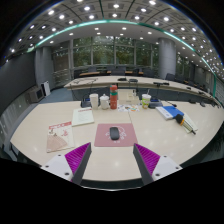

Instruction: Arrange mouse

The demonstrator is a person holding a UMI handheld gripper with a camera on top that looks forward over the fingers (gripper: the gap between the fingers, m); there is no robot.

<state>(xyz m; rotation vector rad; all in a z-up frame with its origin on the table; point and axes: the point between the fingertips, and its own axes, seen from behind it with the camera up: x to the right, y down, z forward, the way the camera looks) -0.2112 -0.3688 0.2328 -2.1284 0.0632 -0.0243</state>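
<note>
The gripper (110, 158) sits low in the frame with its two fingers spread apart and nothing between them; the purple pads (77, 153) show on their inner faces. Just above the fingers, at the centre of the frame, a dark mouse (114, 132) lies on a pinkish mouse mat (103, 139) on the pale table (40, 118). The mouse is ahead of the fingers and not touched by them.

Behind the mat, in the middle of the frame, stands a row of small things: a white cup (95, 100), an orange bottle (113, 96) and another cup (145, 99) to the right. To the left of the mat lie a sheet of paper (83, 117) and, lower left, a brownish booklet (56, 139). At the right, a blue item (175, 114) rests on white papers (165, 112). Nothing lies between the fingers and the mouse.
</note>
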